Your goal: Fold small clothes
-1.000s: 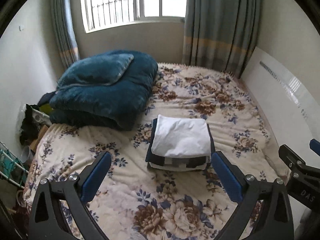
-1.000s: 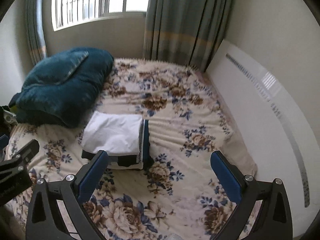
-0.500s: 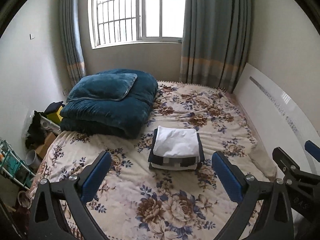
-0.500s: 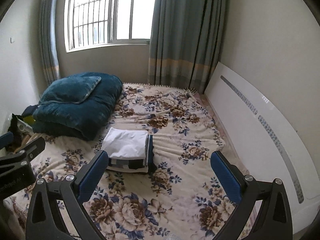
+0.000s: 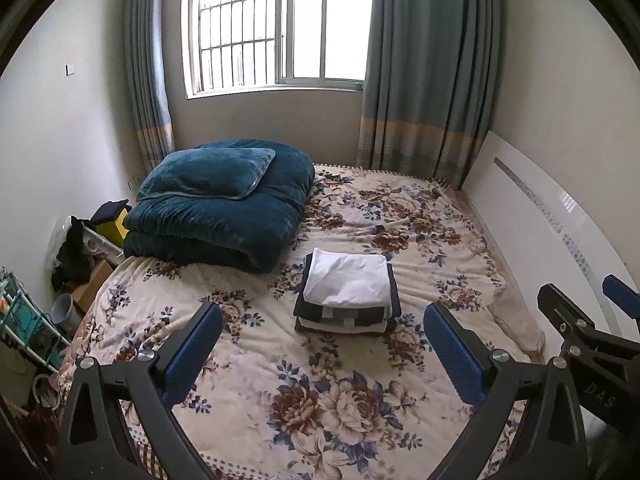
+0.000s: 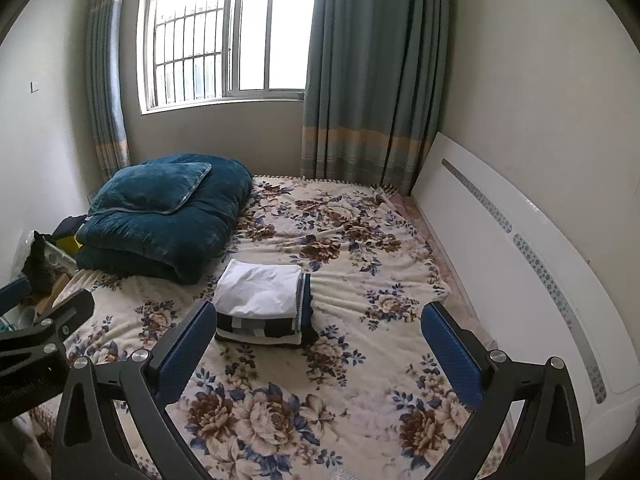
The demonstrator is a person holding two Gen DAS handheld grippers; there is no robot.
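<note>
A neat stack of folded clothes point(image 5: 347, 294) lies in the middle of the floral bed point(image 5: 340, 396), a white garment on top of dark and checked ones. It also shows in the right wrist view point(image 6: 262, 306). My left gripper point(image 5: 322, 350) is open and empty, held well back above the near end of the bed. My right gripper point(image 6: 318, 346) is open and empty too, beside the left one. Neither touches the stack.
A folded teal quilt with a pillow point(image 5: 218, 208) sits at the bed's far left. A white headboard panel point(image 5: 560, 240) runs along the right wall. Boxes, a rack and clutter point(image 5: 76, 256) stand left of the bed. Window and curtains point(image 5: 424, 68) are behind.
Both grippers have pulled back and up from the stack, so the clothes look smaller and more of the room shows. The stack has not moved.
</note>
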